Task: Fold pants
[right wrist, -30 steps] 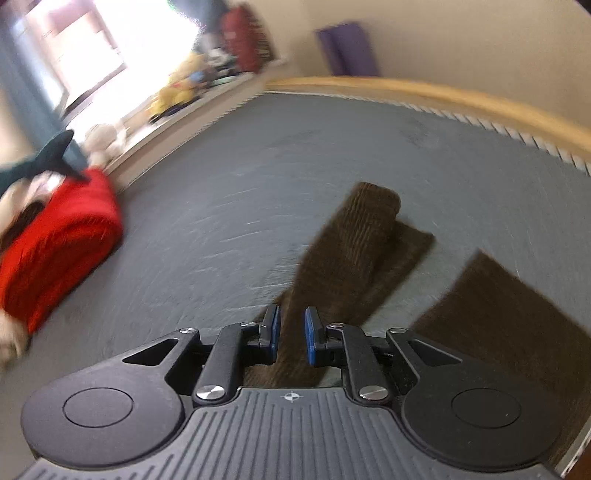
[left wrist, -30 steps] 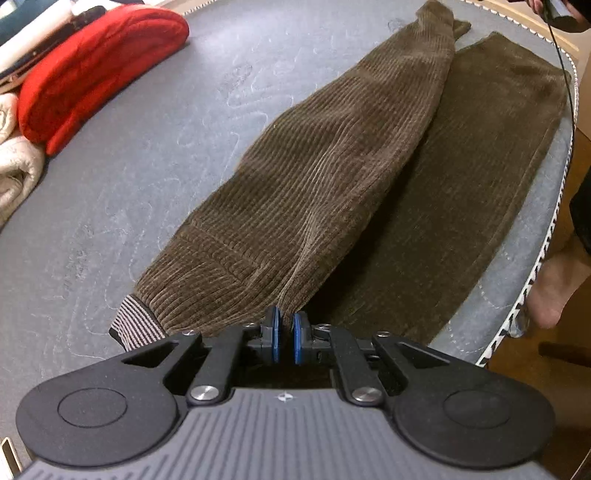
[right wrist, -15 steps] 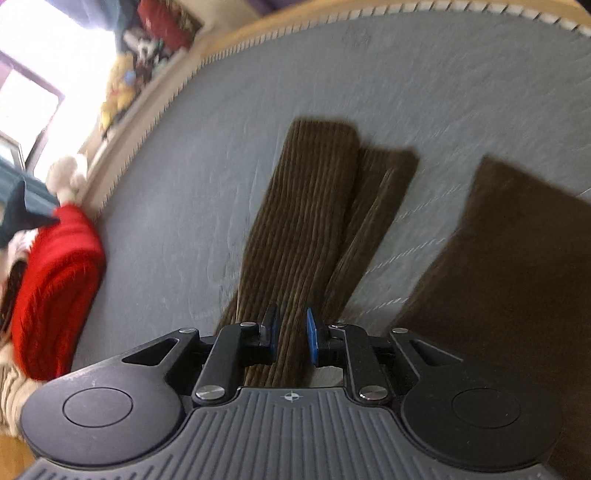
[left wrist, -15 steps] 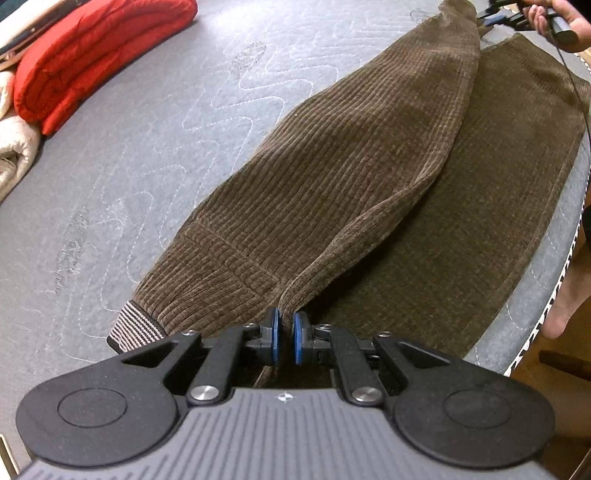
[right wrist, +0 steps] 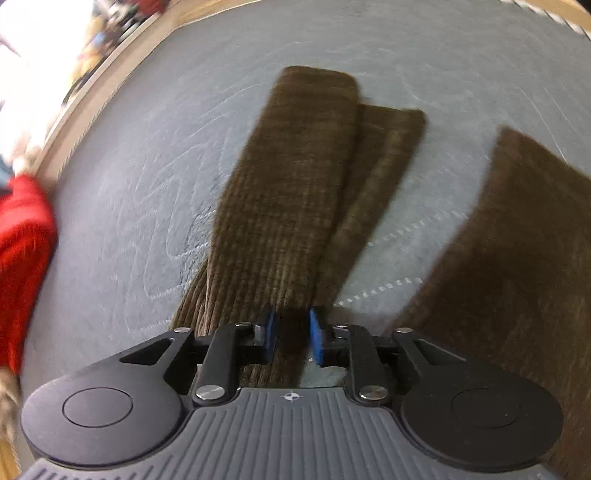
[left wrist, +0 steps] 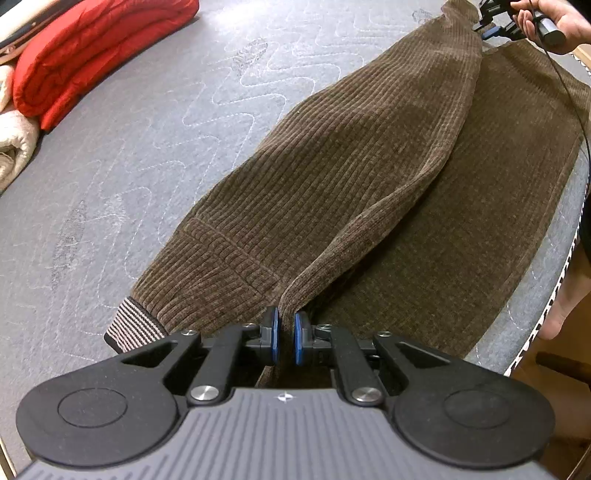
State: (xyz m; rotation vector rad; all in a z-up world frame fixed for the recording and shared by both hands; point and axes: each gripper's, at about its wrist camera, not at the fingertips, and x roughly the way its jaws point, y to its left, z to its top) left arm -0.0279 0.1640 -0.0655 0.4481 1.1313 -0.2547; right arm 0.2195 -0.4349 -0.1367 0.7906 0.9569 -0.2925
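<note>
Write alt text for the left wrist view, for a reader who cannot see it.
The left gripper is shut on a ridge of brown corduroy pants lying lengthwise on a grey quilted mattress. At the pants' far end a hand holds the right gripper. A folded red blanket sits at upper left.

Pretty sure I'm in somebody's bedroom at home: working on a grey quilted mattress [left wrist: 155, 122], red blanket [left wrist: 92, 48] rolled beside a cream one [left wrist: 13, 147], wooden bed frame [right wrist: 110, 70] round the edge.
</note>
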